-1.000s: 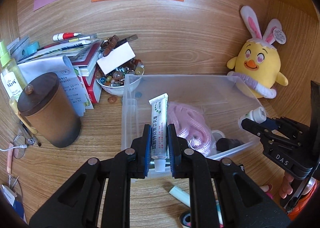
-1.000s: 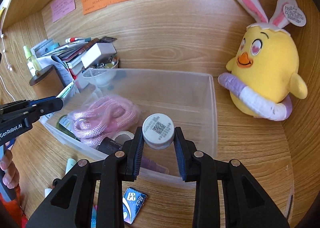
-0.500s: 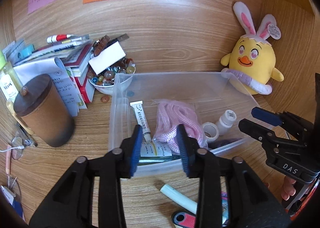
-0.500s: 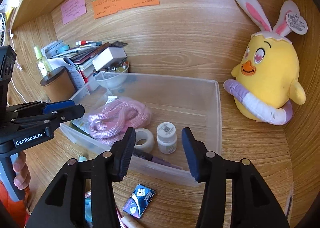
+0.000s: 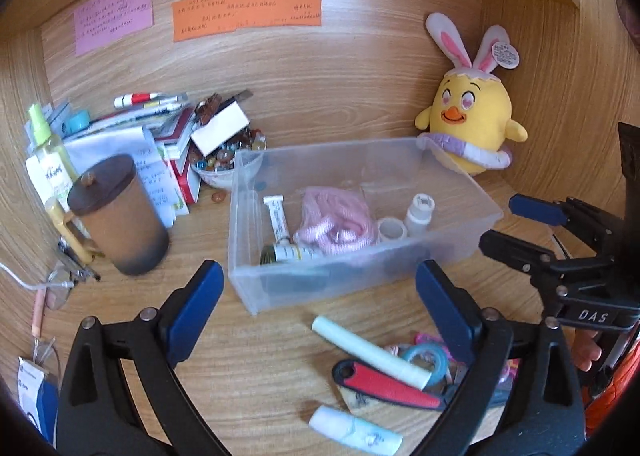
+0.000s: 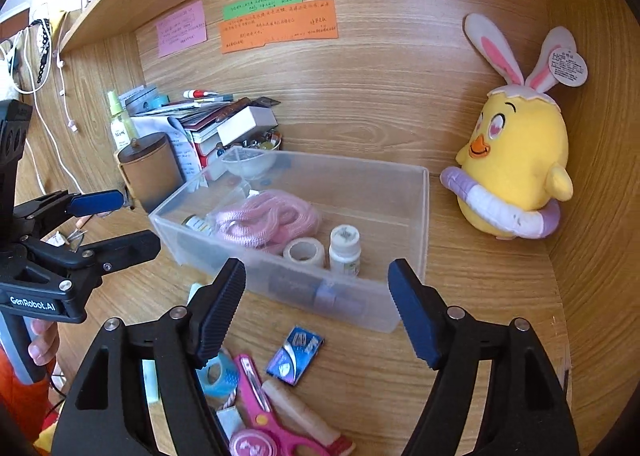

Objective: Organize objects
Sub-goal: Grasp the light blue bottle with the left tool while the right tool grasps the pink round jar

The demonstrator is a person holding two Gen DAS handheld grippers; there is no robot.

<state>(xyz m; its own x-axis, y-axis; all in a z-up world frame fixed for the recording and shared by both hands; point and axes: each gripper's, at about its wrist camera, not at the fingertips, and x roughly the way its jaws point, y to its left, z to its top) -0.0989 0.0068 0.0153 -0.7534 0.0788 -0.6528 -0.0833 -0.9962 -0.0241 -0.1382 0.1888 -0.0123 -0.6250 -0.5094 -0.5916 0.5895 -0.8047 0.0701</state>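
A clear plastic bin (image 5: 460,230) (image 6: 425,208) stands on the wooden desk. In it lie a white ointment tube (image 5: 277,216), a pink rope (image 5: 334,212) (image 6: 268,218), a tape roll (image 5: 393,229) (image 6: 303,252) and a small white bottle (image 5: 418,210) (image 6: 345,250). My left gripper (image 5: 316,308) is open and empty, in front of the bin. My right gripper (image 6: 318,308) is open and empty, also in front of the bin. Loose items lie near the front edge: a pale green tube (image 5: 370,352), a red-handled tool (image 5: 386,380), pink scissors (image 6: 260,400), a blue packet (image 6: 295,354).
A brown lidded cup (image 5: 116,212), a stack of books and papers (image 5: 160,136) and a bowl of beads (image 5: 224,160) stand left of the bin. A yellow plush chick (image 5: 470,124) (image 6: 516,172) sits at the back right. Sticky notes (image 5: 248,10) hang on the back wall.
Both grippers opened, letting go of the ointment tube and the white bottle into the bin, then drew back from it and opened wider.
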